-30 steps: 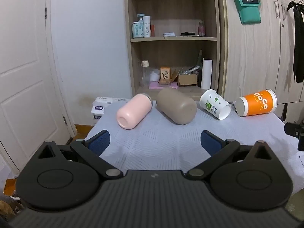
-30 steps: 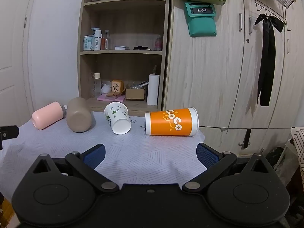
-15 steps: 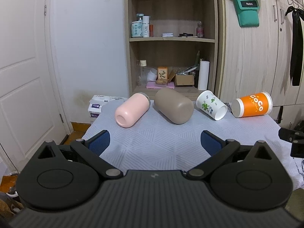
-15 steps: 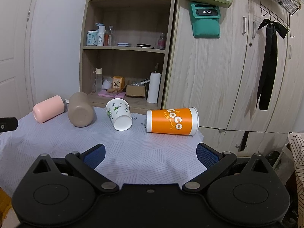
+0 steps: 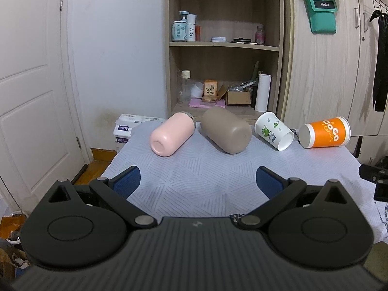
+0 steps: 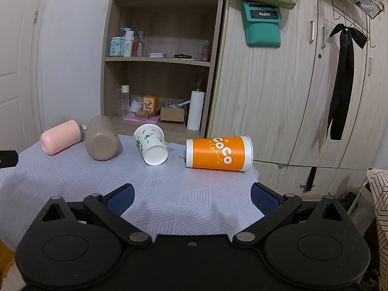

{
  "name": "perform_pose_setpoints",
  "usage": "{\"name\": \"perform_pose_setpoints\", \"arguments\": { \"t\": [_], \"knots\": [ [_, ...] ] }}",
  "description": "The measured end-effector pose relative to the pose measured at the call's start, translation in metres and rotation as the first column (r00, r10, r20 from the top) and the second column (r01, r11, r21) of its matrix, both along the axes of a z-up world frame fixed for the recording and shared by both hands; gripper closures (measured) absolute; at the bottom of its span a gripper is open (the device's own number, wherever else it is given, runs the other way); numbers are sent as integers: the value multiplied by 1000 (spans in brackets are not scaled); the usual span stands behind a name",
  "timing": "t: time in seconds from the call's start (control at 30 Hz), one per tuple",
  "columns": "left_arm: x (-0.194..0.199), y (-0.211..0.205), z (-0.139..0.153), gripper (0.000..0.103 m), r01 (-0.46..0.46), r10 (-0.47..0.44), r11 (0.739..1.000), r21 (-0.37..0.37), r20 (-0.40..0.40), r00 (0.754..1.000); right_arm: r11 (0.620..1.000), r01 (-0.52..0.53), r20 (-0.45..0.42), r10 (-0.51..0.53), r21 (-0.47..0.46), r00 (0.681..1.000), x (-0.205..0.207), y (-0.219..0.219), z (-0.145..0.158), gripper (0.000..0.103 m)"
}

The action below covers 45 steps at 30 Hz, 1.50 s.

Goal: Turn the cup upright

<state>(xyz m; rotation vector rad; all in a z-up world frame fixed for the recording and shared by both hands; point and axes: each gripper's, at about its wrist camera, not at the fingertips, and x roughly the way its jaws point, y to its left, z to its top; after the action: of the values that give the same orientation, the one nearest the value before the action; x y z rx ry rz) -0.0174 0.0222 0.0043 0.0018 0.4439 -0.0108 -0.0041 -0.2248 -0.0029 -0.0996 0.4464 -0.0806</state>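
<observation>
**Four cups lying on their sides as both grippers are hovering with jaws wide apart**

Four cups are lying tipped over in a row along the far part of a surface (image 5: 206, 177) that is wearing a pale cloth with a striped geometric print. From left to right they are a pink cup (image 5: 171, 133), a taupe cup (image 5: 226, 129), a white paper cup with green leaves (image 5: 274, 131) and an orange paper cup marked "CoCo" (image 5: 325, 132). The pink and taupe cups are lying close together, their bases facing the cameras. The white cup is pointing its base forward and slightly right, and the orange one is resting crosswise near the surface's right edge, its rim to the right.

The left gripper (image 5: 197, 181) is hovering over the near edge of the cloth, its jaws spread wide and holding nothing, facing the pink and taupe cups but well apart from them. The right gripper (image 6: 191, 195) is doing the same further right, jaws also spread wide and empty, with the white cup (image 6: 151, 144) and the orange cup (image 6: 219, 152) ahead of it and the taupe (image 6: 101, 139) and pink (image 6: 60, 137) cups off to its left.

Behind the surface a wooden shelf unit (image 6: 160, 58) is holding bottles, boxes and a paper roll, beside a pale wardrobe (image 6: 291, 84) with a black ribbon (image 6: 344, 77) hanging on it.
</observation>
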Motion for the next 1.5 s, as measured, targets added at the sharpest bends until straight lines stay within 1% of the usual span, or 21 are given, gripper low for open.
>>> {"name": "perform_pose_setpoints", "arguments": {
  "t": [0.5, 1.0, 1.17, 1.3, 1.37, 1.5],
  "knots": [
    [2, -1, -1, 0, 7, -7, 1000, 4, -7, 1000, 1000, 2, -6, -3, -3, 1000, 1, 2, -1, 0],
    [4, -7, -2, 0, 34, -33, 999, 26, -15, 999, 1000, 4, -12, -5, -11, 1000, 3, 2, -5, 0],
    [10, -19, 1, 0, 97, -96, 994, 57, -29, 995, 1000, 1, -11, -2, -18, 1000, 3, 1, -3, 0],
    [22, -35, 9, 0, 184, -180, 977, 110, -42, 983, 998, 9, 31, -8, -60, 1000, 7, -4, 2, 0],
    [32, -45, 16, 0, 230, -225, 964, 134, -54, 973, 999, -6, 47, 8, -49, 999, 11, -12, 5, 0],
    [58, -64, 30, 0, 317, -309, 935, 159, -75, 948, 999, -43, 27, 42, 15, 999, 28, -33, 7, 0]
  ]
}}
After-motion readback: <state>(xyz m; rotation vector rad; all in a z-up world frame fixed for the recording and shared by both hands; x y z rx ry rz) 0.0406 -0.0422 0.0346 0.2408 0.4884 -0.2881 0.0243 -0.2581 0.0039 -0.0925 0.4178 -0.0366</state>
